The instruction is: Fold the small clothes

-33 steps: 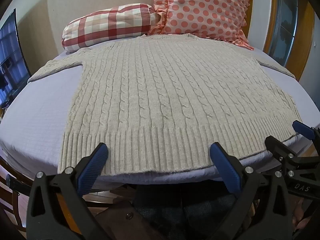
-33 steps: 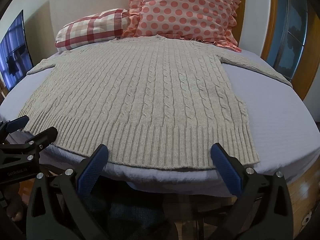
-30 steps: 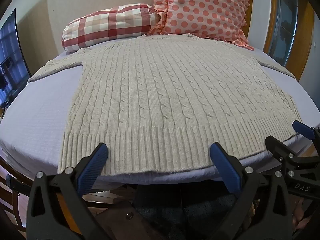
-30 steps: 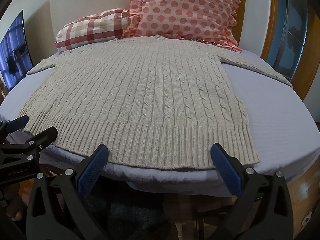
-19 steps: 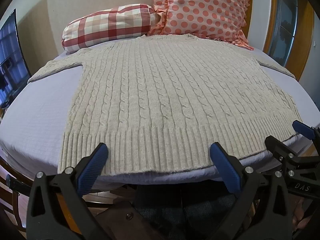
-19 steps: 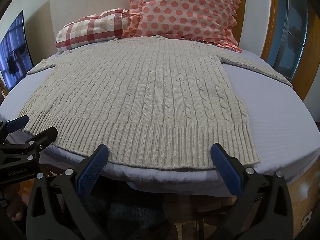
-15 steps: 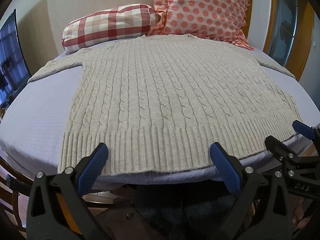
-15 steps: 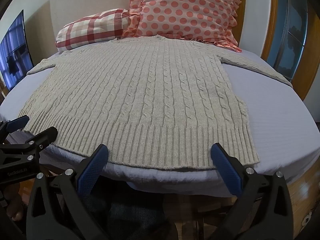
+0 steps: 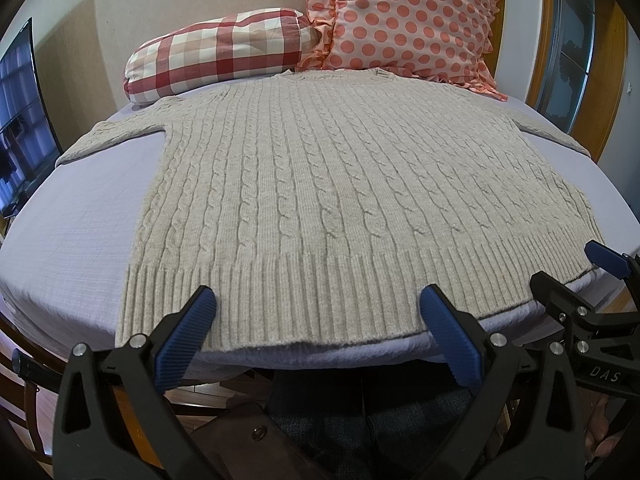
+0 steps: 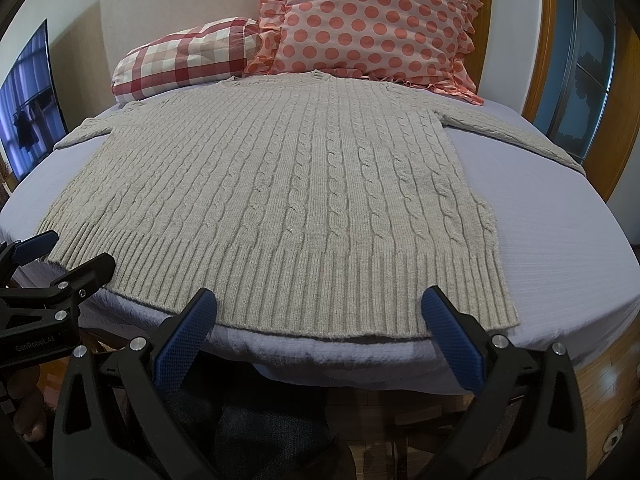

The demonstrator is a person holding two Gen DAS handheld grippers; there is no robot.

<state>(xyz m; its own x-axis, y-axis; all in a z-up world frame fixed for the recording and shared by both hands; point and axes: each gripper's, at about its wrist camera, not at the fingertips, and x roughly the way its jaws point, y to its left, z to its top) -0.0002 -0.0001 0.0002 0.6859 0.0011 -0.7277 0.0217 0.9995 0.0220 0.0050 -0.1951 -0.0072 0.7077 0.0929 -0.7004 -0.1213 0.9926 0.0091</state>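
Lying flat, sweater (image 9: 340, 200) runs hem-near to collar-far (toward pillows (image 9: 408, 20)); both claws spread, empty.

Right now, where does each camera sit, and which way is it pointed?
Left wrist: on the left tool, open at the sweater hem, facing the pillows; the right tool shows at its right edge.
Right wrist: on the right tool, open, same heading; the left tool shows at left.
Shared: sweater, checked pillow, dotted pillow, bed sheet.
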